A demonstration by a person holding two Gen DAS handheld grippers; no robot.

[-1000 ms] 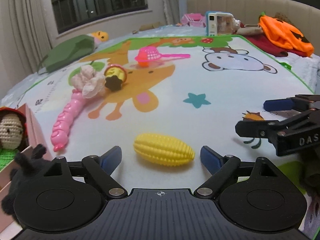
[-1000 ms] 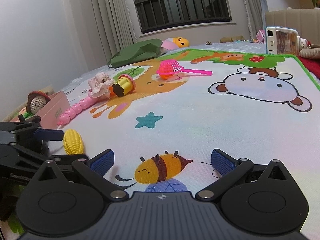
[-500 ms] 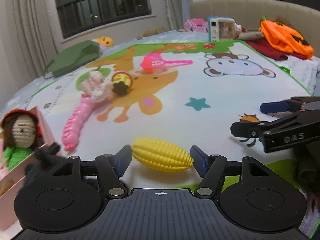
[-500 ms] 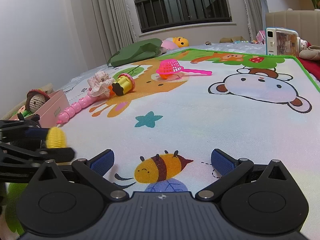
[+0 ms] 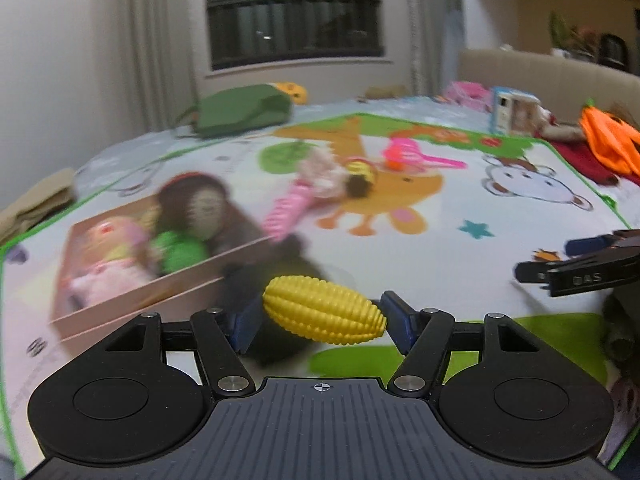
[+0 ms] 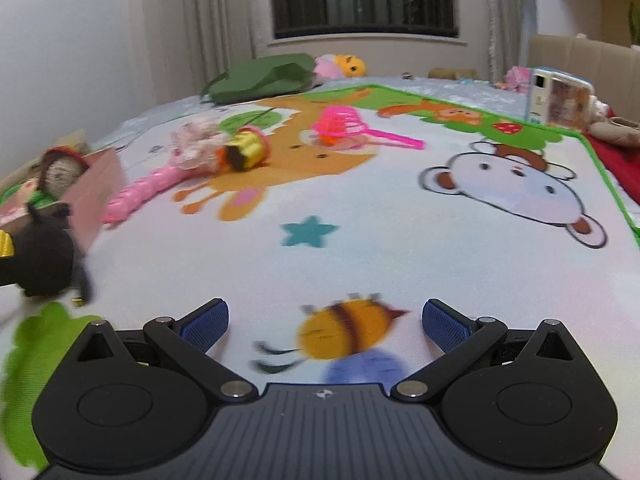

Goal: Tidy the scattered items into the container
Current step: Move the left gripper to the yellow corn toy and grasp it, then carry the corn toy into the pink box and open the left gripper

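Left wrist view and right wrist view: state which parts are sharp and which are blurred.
Left wrist view: the yellow toy corn and left gripper are sharp, the pink box and mat smeared by motion blur. Right wrist view: the right gripper is crisp, the bee print and pink net scoop blurred; straight lines bow.

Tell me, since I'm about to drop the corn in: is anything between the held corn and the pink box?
Partly. The left gripper holds the toy corn; a black plush toy sits against the pink box wall below it. The box top looks open.
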